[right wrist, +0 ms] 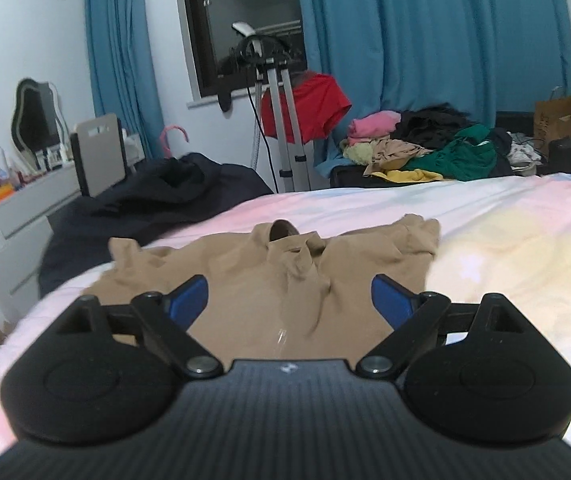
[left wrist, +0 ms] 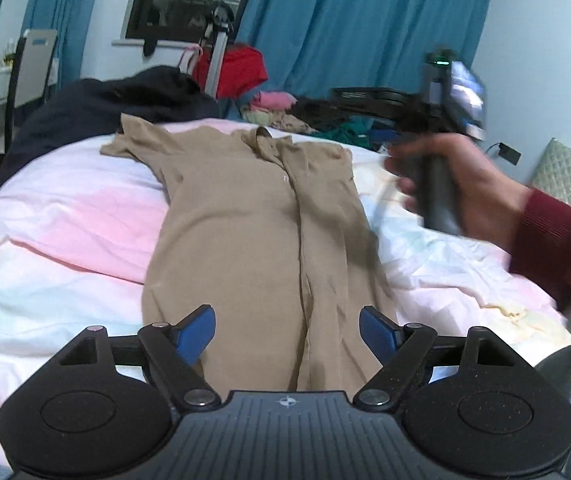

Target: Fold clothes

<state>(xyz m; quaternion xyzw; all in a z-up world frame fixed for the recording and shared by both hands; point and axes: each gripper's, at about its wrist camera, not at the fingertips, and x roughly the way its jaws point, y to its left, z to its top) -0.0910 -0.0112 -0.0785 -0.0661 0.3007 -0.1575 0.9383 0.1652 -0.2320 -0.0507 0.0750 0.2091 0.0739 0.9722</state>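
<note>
Tan clothing (left wrist: 253,216), a collared garment, was laid lengthwise on the bed (left wrist: 65,216), which was covered by a sheet in pale pink, white and yellow. In the left wrist view its right side was seen folded inward over the body, so that a long crease ran down the middle, while one sleeve was left spread toward the upper left. The collar was found at the far end.

The left claw (left wrist: 287,330) was held just above the near hem of the garment, its blue-padded fingers (left wrist: 195,330) spread wide apart with nothing between them. The right claw (right wrist: 289,300) was likewise held open and empty, poised over the collar end of the garment. In the left wrist view the right hand (left wrist: 465,184) was seen blurred, wrapped around the handle of its tool at the right of the garment, with a dark red cuff at the wrist.

Beyond the bed, a dark blanket (right wrist: 157,200) was heaped at the far left edge, and a pile of mixed clothes (right wrist: 425,144) was seen under the blue curtains (right wrist: 425,32). A tripod (right wrist: 281,120) was stood near the window.
</note>
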